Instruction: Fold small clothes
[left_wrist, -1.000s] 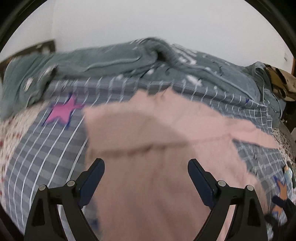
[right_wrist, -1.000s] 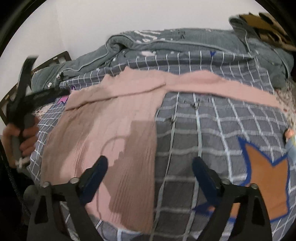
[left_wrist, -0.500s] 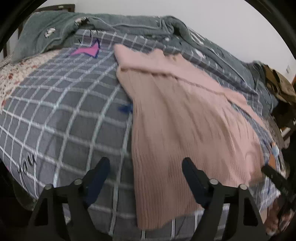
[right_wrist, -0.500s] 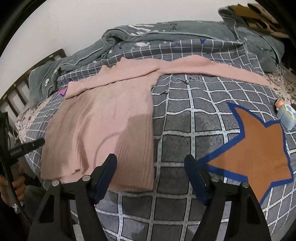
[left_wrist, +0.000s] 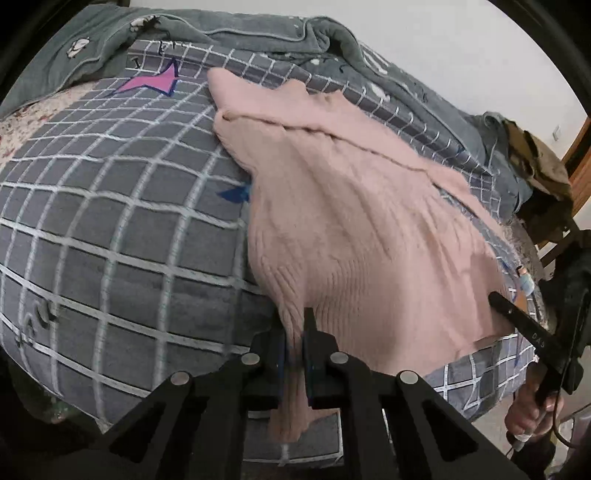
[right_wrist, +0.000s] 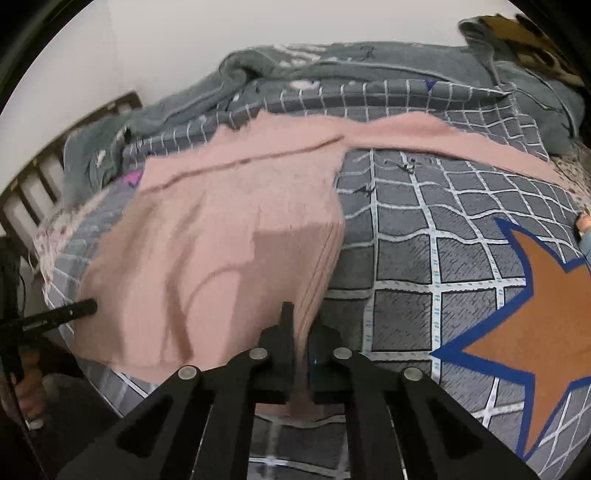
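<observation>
**Both hem corners pinched**

The pink sweater lies flat on the checked bedspread, its long axis running away from both tongs. Left gripper and right gripper each pinch a near hem corner (collar farthest away).

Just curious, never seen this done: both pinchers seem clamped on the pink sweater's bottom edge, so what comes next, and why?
Probably lift the hem and carry it toward the collar. Each hand-held gripper, left and right, is shut on a hem corner of the pink sweater, which lies flat on the checked bedspread.
</observation>
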